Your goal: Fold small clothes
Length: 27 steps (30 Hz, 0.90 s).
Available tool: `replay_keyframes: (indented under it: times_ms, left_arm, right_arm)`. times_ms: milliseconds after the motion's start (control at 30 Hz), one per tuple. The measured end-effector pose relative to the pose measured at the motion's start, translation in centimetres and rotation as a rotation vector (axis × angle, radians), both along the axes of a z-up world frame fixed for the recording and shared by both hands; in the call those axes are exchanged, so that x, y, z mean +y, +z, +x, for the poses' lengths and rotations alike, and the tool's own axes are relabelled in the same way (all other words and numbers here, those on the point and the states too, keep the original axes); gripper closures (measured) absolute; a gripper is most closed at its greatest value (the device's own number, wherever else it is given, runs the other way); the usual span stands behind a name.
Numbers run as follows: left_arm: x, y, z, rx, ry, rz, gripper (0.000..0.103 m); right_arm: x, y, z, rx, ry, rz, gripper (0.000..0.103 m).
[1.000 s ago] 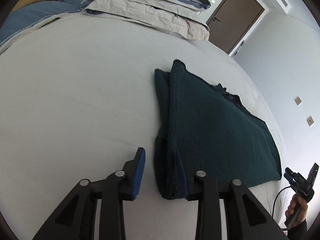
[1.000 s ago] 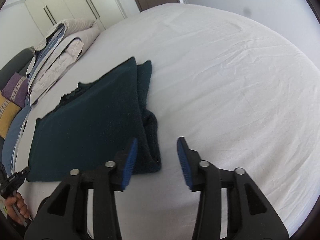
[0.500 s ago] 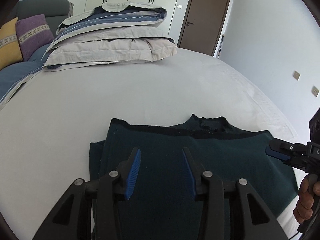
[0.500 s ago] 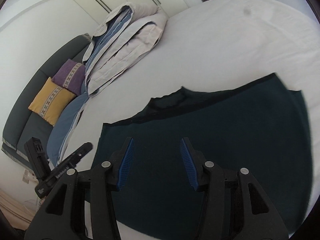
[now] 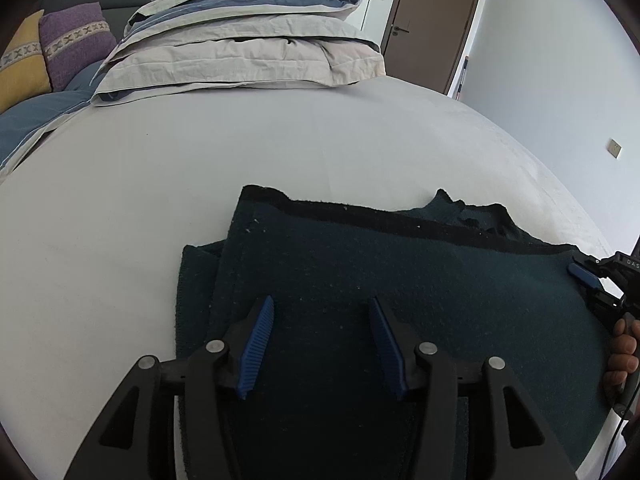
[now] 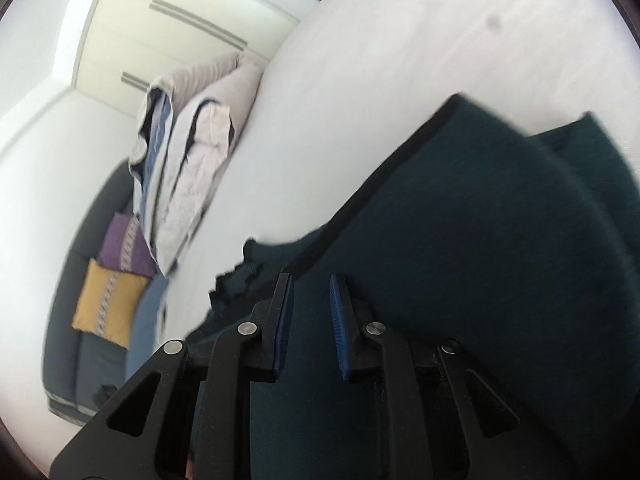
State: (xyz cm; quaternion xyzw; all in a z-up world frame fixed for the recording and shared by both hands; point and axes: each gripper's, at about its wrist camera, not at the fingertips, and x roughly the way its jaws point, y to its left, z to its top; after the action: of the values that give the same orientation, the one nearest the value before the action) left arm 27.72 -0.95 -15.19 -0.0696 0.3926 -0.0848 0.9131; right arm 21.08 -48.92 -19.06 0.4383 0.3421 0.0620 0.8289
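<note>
Two grippers above dark green fleece garment [image 5: 400,280], part-folded on white bed sheet [image 5: 280,152] — left gripper [image 5: 320,344] spread, right gripper [image 6: 310,320] narrower, both empty. We judge next fold pending — needs edge pinch.

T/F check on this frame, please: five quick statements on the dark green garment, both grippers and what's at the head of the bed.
1. The dark green garment lies on the white bed sheet. True.
2. The left gripper is clamped on the garment. False: its jaws stand apart over the cloth, nothing between the pads.
3. A folded duvet is stacked at the far end of the bed. True.
4. The right gripper holds a purple cushion. False: the purple cushion sits far off on the sofa; the gripper is over the garment, a gap between its pads.
5. The door stands wide open. False: it is shut.
</note>
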Motion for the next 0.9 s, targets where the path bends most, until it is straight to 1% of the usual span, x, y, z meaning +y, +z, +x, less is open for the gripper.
replay_keyframes:
  times_ms: [67,100,133,167,233,267,333,367,433,467,500,533,600,633,700,733,767,800,900]
  left_arm:
    - [0.1,0.0,0.1,0.004,0.002,-0.014,0.050]
    - [0.2,0.2,0.0,0.009,0.006,-0.017,0.050]
    - [0.1,0.6,-0.3,0.018,0.012,-0.011,0.050]
    - [0.0,1.0,-0.7,0.027,0.016,-0.007,0.050]
    - [-0.5,2.3,-2.8,0.018,-0.014,-0.052,0.050]
    - [-1.0,2.9,-4.2,0.009,-0.036,-0.070,0.050]
    - [-2.7,3.7,-7.2,-0.009,-0.096,-0.070,0.048]
    - [-3.6,3.7,-8.5,-0.009,-0.128,-0.058,0.046]
    - [-5.1,2.6,-10.4,0.021,-0.167,-0.032,0.045]
    - [-5.5,1.6,-10.9,0.043,-0.171,-0.017,0.045]
    - [-5.4,0.8,-11.3,0.055,-0.163,0.001,0.045]
    - [-5.1,0.5,-11.6,0.058,-0.154,0.002,0.047]
    - [-4.0,0.7,-11.8,0.068,-0.140,-0.013,0.051]
    - [-3.6,0.8,-11.7,0.073,-0.130,-0.010,0.051]
    - [-2.5,0.7,-11.5,0.079,-0.113,-0.012,0.052]
    - [-2.2,0.5,-11.4,0.087,-0.112,-0.019,0.055]
    - [-2.0,0.5,-11.5,0.091,-0.113,-0.021,0.057]
    - [-1.9,0.4,-11.6,0.088,-0.115,-0.014,0.057]
    - [-2.4,0.2,-12.0,0.084,-0.123,0.026,0.056]
  right_arm:
    - [-2.1,1.1,-1.8,0.021,-0.092,-0.078,0.085]
    - [-3.0,1.6,-3.0,0.032,-0.119,-0.085,0.084]
    - [-3.3,2.1,-4.1,0.043,-0.127,-0.084,0.084]
    - [-2.7,2.7,-5.1,0.038,-0.100,-0.086,0.083]
    - [0.1,4.3,-7.4,0.016,0.013,-0.098,0.083]
    - [2.1,4.8,-8.3,-0.001,0.089,-0.089,0.082]
    - [6.4,5.0,-9.9,-0.014,0.241,-0.063,0.082]
    - [8.8,4.7,-10.6,-0.009,0.318,-0.054,0.082]
    - [13.0,3.3,-11.6,0.014,0.428,-0.017,0.082]
    - [14.7,2.3,-11.8,0.036,0.464,-0.015,0.082]
    - [15.8,1.1,-12.0,0.070,0.470,-0.038,0.082]
    - [16.1,0.0,-12.2,0.102,0.454,-0.044,0.082]
    - [14.7,-1.2,-12.9,0.085,0.410,0.033,0.084]
    - [13.4,-1.1,-13.2,0.077,0.365,0.038,0.084]
    - [10.3,-0.9,-14.0,0.056,0.285,0.026,0.084]
    - [8.5,-0.9,-14.6,0.052,0.236,0.021,0.084]
    - [6.3,-1.1,-15.3,0.056,0.178,0.036,0.084]
    - [4.2,-1.1,-16.4,0.049,0.129,0.062,0.084]
    - [-1.4,-0.6,-19.6,0.033,-0.039,0.060,0.084]
